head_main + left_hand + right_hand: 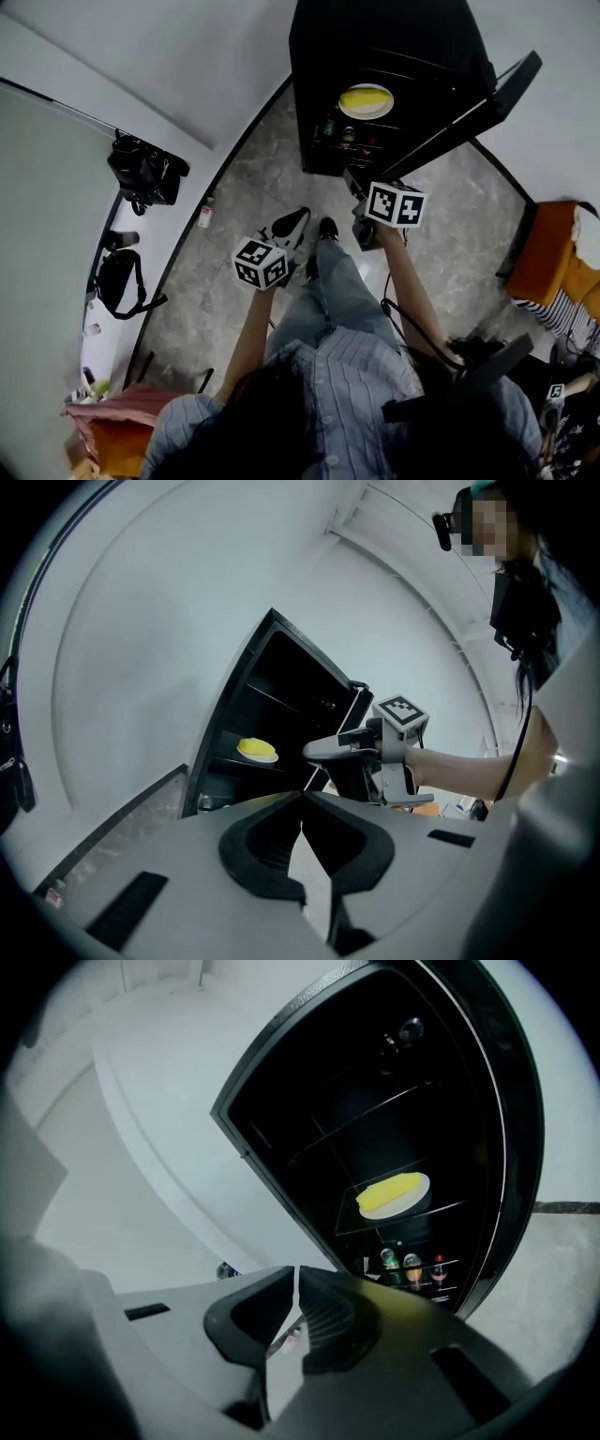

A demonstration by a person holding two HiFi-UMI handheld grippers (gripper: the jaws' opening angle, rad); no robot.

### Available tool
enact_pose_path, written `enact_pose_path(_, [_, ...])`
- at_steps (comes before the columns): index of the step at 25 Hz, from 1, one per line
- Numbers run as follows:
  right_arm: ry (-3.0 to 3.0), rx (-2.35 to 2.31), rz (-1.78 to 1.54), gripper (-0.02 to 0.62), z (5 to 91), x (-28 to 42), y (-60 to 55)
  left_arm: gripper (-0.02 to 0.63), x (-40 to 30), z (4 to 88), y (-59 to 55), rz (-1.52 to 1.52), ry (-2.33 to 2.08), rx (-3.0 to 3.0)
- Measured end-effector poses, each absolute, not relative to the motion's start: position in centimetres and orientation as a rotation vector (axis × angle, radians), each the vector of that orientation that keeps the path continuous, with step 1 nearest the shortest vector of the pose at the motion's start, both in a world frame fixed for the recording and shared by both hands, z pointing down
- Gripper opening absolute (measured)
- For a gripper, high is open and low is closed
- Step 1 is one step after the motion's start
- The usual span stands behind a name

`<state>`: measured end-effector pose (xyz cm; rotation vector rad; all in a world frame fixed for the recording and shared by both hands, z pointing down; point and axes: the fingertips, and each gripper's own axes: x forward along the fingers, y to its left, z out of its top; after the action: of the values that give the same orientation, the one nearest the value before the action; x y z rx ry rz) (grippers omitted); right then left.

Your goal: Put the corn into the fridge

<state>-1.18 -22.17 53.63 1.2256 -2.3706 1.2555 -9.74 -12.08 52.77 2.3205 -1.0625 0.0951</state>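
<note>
**Corn on its plate in the open fridge, both tools empty**

The black fridge point(375, 42) stands at the person's twelve o'clock, its door point(473, 108) swung out toward two o'clock. The corn point(386, 1194) lies on a white plate point(411, 1204) on a glass shelf inside, with a row of bottles point(412, 1266) on the shelf below it. The left tool point(302, 803) is held at about eleven o'clock, jaws pressed together on nothing. The right tool point(295, 1279) points into the fridge, jaws likewise closed and empty, well apart from the corn.
</note>
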Motion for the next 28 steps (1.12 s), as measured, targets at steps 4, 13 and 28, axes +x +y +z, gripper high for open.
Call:
enact_pose_path(4, [-2.395, 1.227, 1.274, 0.029, 51.8, -0.9, -19.1, 0.008, -9.9, 51.1, -10.3, 0.074, -1.075, 2.33])
enact_pose_path(13, [-2.421, 1.283, 1.323, 0.029, 48.2, 0.6, -13.2, 0.008, -9.0, 48.1, -6.6, 0.08, -1.031, 2.368])
enact_pose_path(28, [-2.442, 1.257, 1.375, 0.029, 45.7, 2.3, -7.7, 0.008, -4.5, 45.9, -4.5, 0.12, -0.954, 2.419])
